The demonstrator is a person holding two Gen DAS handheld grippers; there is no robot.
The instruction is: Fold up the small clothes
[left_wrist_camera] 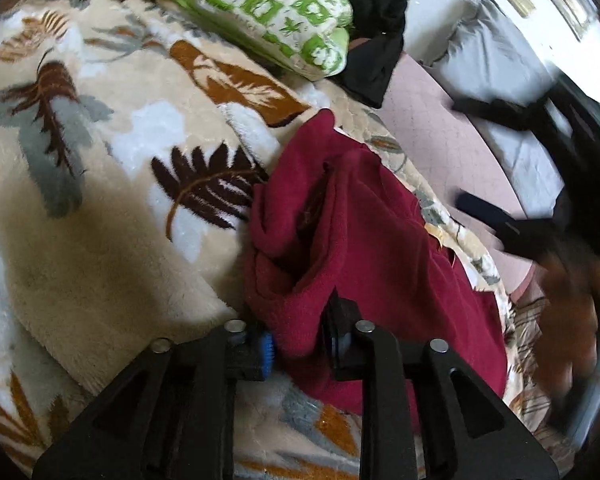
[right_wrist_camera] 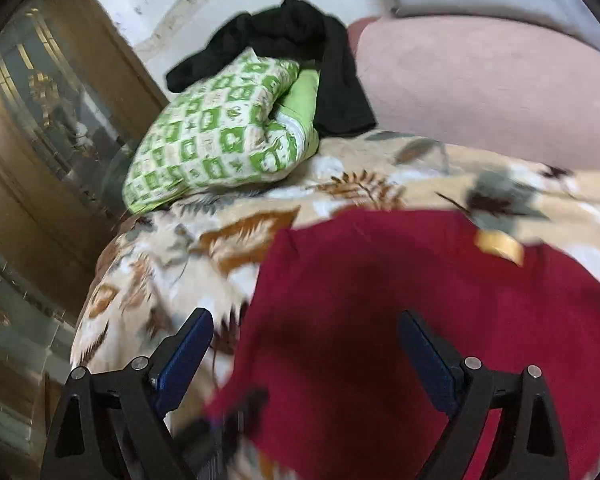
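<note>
A dark red garment [left_wrist_camera: 379, 240] lies bunched on a leaf-patterned blanket [left_wrist_camera: 112, 152]. My left gripper [left_wrist_camera: 300, 344] is shut on a fold of the red garment at its near edge. In the right wrist view the red garment [right_wrist_camera: 399, 300] lies spread flat under my right gripper [right_wrist_camera: 303, 328], which is open and hovers above it with nothing between its blue pads [right_wrist_camera: 188, 344]. The right gripper [left_wrist_camera: 499, 220] shows blurred at the right in the left wrist view. The left gripper [right_wrist_camera: 228, 420] shows blurred at the garment's near corner in the right wrist view.
A green-and-white patterned pillow [right_wrist_camera: 216, 136] lies at the far end of the blanket with a black garment [right_wrist_camera: 300, 48] draped behind it. A pink sheet [right_wrist_camera: 479, 88] covers the bed beyond. A wooden cabinet with glass [right_wrist_camera: 40, 120] stands at the left.
</note>
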